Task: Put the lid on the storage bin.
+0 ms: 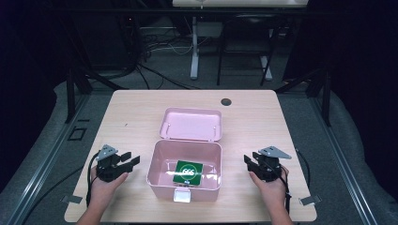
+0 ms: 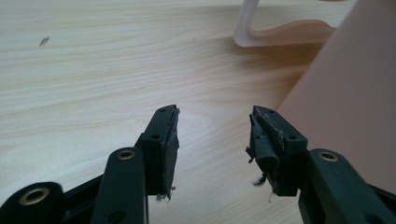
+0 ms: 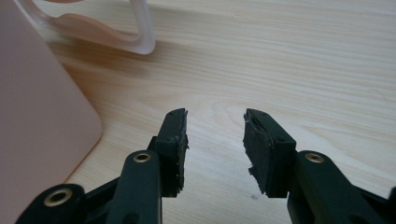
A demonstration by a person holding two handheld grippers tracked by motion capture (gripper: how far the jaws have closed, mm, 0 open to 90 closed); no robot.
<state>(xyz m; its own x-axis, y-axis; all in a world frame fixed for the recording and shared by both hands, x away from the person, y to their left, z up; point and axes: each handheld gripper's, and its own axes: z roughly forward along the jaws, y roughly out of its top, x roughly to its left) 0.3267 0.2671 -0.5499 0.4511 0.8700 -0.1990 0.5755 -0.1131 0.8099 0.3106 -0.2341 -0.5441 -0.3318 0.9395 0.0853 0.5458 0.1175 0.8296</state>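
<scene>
A: While resting on the desk (image 1: 141, 108) to either side of the pink box (image 1: 153, 171), holding nothing: left gripper (image 1: 132, 158) spread wide, right gripper (image 1: 250, 158) spread wide too. Probably getting ready to work on the box.

B: Going about it how?

A: Judging from here: keeping one gripper bracing a side wall, since a light plastic box is likely sliding under any push. Coming in level and slowly with the other, and avoiding clipping the rim on the way.

B: And checking what up close?

A: Looking along the left gripper (image 2: 214, 114), seeing the box wall (image 2: 345, 93) just beside the outer jaw, not touching. Looking along the right gripper (image 3: 215, 116), seeing the box (image 3: 37, 116) near as well, with bare wood lying between.

B: Sitting where, the box?

A: Standing at the middle of the desk, toward the near edge, between the two grippers. Lying open, with the lid (image 1: 192, 124) folded back flat behind it, inner face up. Looking pale pink, smooth, round-cornered.

B: Holding anything?

A: Holding a green packet (image 1: 188, 171) flat on the floor of the box, white lettering too small for reading. Carrying a small white latch (image 1: 182, 195) on the front wall, hanging loose.
</scene>
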